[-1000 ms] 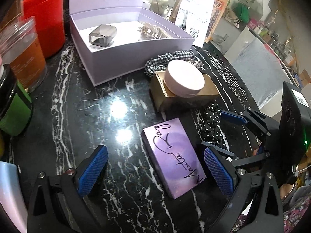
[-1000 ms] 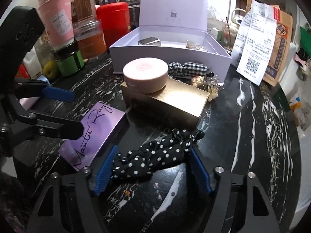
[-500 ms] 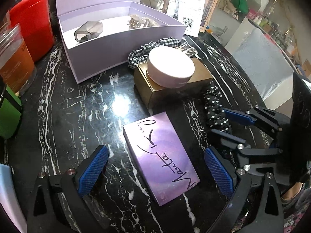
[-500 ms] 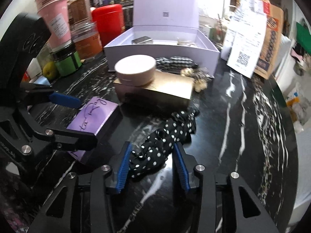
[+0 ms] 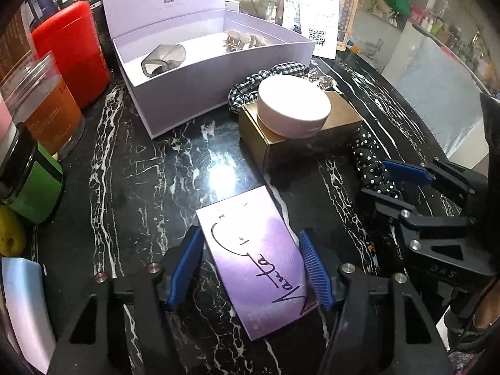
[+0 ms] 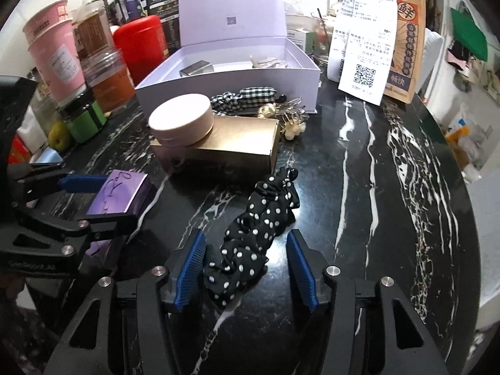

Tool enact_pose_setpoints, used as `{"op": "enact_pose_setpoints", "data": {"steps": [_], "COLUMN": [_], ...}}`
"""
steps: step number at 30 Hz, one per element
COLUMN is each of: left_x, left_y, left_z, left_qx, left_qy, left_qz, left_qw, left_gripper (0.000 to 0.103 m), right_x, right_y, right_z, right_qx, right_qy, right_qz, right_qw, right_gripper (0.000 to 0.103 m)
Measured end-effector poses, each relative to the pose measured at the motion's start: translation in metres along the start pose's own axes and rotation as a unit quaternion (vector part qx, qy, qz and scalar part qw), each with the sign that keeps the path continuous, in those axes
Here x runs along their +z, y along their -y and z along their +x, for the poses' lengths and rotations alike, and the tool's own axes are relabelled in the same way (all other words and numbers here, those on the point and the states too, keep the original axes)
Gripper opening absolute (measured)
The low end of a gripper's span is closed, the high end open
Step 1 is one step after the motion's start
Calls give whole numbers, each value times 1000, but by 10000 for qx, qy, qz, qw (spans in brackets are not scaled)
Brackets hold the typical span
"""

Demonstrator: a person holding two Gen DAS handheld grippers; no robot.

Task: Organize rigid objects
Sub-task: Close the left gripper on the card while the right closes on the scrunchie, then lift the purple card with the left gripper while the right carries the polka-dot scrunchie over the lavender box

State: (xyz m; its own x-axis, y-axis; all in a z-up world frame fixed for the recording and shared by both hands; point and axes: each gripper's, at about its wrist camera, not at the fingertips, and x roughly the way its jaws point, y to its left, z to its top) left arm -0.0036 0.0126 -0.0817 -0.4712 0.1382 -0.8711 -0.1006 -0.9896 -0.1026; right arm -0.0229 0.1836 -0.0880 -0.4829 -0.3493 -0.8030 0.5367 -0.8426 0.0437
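From the left wrist, the left gripper point(image 5: 251, 264) has just been closing; its blue pads now press both long edges of the flat purple box with black handwriting point(image 5: 256, 259), which lies on the black marble table point(image 5: 131, 187). Beyond it a round pink jar point(image 5: 293, 106) sits on a gold box point(image 5: 312, 134), in front of the open lilac gift box point(image 5: 218, 72).

From the right wrist, the right gripper point(image 6: 247, 268) has just been opening. Its pads stand spread around the black polka-dot scrunchie point(image 6: 253, 231); whether the left pad touches it cannot be told.
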Motion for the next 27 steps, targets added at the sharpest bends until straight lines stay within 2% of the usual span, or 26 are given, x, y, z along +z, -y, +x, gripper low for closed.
{"op": "enact_pose_setpoints", "data": {"steps": [6,8,10,11,16,27], "left_x": [-1,-1,-1,-1,-3,2], "left_y": [-7,-9,-10,-11,-12,-14], "left_z": [-1,-1,-1,-1,-4,-17], "left_qx": [-84,-154,-198,-218,-255,-412], "left_qy": [14,22,31,35,94,283], "left_qz": [-106,-171,-199,-207,-196,-201], "left_qw": [9999,9997,9996,9995,9994,9985], "left_gripper": [56,56,55,55,54,53], "right_x": [2,3,4,4,2,4], "right_y": [-5,-3,0,3,8,2], "right_z": [4,4,4,3,0,-19], "right_qx": [-197,-260,-343,-360,-271,-294], "right_qy": [-4,2,16,13,15,194], "right_qz": [-163,-91,42,142,402,417], "right_qw": [9997,9996,9994,9993,9988,9985], "right_gripper": [52,39,21,19,17,17]}}
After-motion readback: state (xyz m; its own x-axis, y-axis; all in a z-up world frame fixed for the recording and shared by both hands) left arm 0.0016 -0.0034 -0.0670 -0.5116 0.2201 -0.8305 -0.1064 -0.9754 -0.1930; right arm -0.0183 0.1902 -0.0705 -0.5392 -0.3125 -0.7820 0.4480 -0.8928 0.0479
